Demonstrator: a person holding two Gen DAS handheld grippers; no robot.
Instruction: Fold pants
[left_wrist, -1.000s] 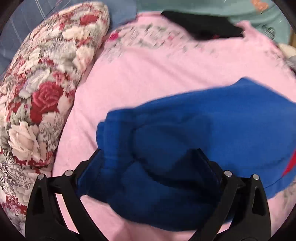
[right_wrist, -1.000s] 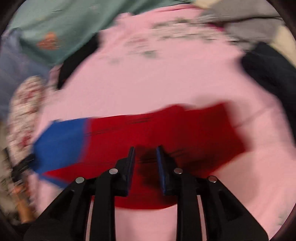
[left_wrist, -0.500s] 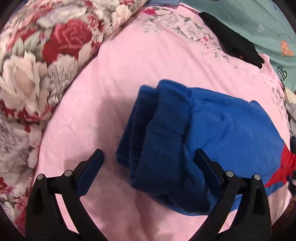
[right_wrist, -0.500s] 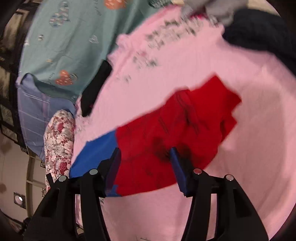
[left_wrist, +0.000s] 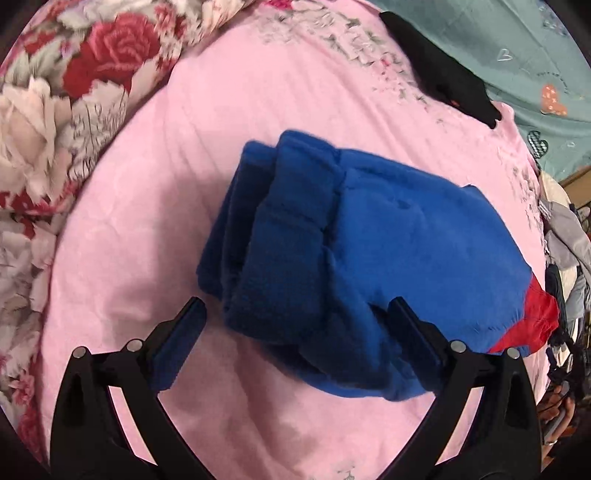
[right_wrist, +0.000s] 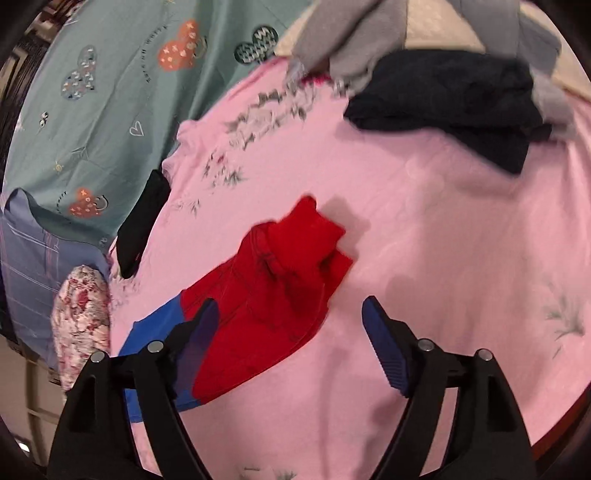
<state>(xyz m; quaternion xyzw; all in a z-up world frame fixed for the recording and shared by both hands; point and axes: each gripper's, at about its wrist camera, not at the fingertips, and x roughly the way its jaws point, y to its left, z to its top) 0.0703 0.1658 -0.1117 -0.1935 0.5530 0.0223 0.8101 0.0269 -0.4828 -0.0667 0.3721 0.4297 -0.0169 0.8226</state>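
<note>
A: Pants (left_wrist: 369, 258), blue fleece with a red section, lie folded into a thick bundle on the pink sheet (left_wrist: 155, 206). Left wrist view: stacked blue folds face the camera, with a sliver of red at the bundle's far right end.

B: Left gripper (left_wrist: 295, 317)?

A: Jaws spread wide and pressing on nothing. The near edge of the blue bundle lies between the two fingers; the right finger overlaps the cloth in the picture, but I cannot tell whether it touches. The left finger is over bare sheet, just beside the fold.

B: Right gripper (right_wrist: 290, 315)?

A: Jaws apart, and they have just been opening. Its left finger overlaps the red part of the pants near the blue and red seam, and its right finger is over bare pink sheet. The red cloth reaches partly into the gap, and neither pad clamps it. From this side the red end shows a small doubled flap at the top, resting on the sheet.

B: Surroundings?

A: Floral pillow (left_wrist: 55, 110) left of the bundle, well apart from it. Black garment (left_wrist: 443, 77) at the sheet's far edge, against a teal bedcover (right_wrist: 110, 92) printed with hearts. In the right wrist view, a dark navy garment (right_wrist: 454, 103) sits at the upper right of the sheet, with grey clothing (right_wrist: 351, 33) beyond it. Both are well away from the pants.
</note>
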